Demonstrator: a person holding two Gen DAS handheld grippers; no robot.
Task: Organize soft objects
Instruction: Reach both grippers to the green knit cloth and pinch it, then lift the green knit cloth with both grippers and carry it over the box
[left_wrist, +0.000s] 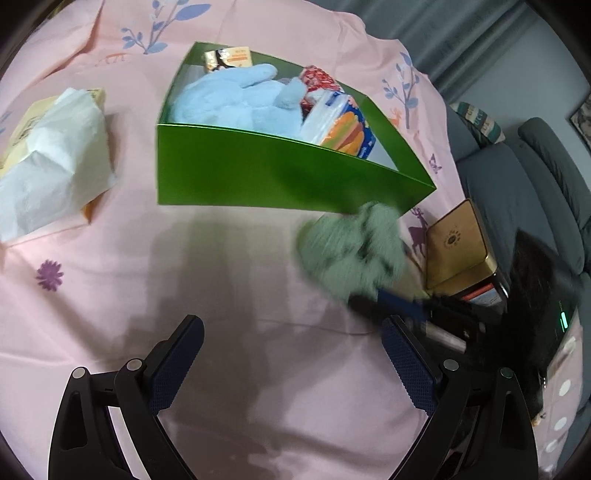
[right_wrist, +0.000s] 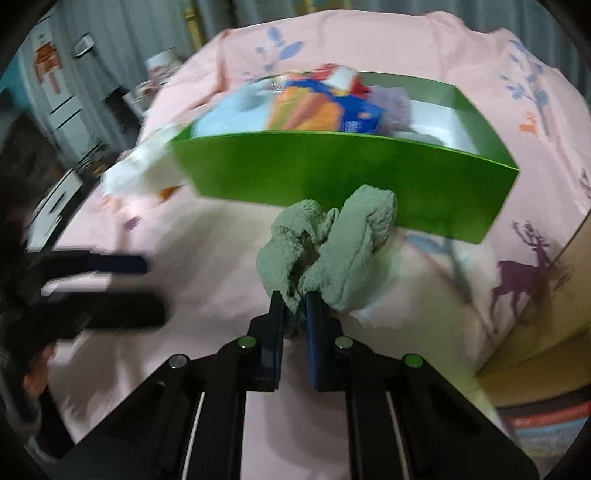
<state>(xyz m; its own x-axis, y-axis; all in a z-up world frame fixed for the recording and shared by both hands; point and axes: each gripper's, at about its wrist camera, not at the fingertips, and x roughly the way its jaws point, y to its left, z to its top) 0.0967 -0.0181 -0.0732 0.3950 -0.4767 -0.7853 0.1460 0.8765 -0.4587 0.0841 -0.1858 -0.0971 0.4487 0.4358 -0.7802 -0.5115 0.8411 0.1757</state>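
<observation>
A crumpled grey-green towel (right_wrist: 332, 251) is pinched at its near end by my right gripper (right_wrist: 295, 299), which is shut on it just in front of the green box (right_wrist: 332, 177). The left wrist view shows the same towel (left_wrist: 351, 251), blurred, by the green box's (left_wrist: 277, 177) near right corner. Inside the box lie a light blue plush (left_wrist: 236, 99), a colourful packet (left_wrist: 343, 129) and a purple fluffy item (right_wrist: 391, 107). My left gripper (left_wrist: 291, 350) is open over bare pink cloth, its fingers also visible at the left of the right wrist view (right_wrist: 110, 266).
A pink printed sheet (left_wrist: 110, 295) covers the surface. A white tissue pack (left_wrist: 55, 162) lies left of the box. A gold tin (left_wrist: 458, 247) stands at the right edge, with a grey sofa (left_wrist: 517, 184) beyond it.
</observation>
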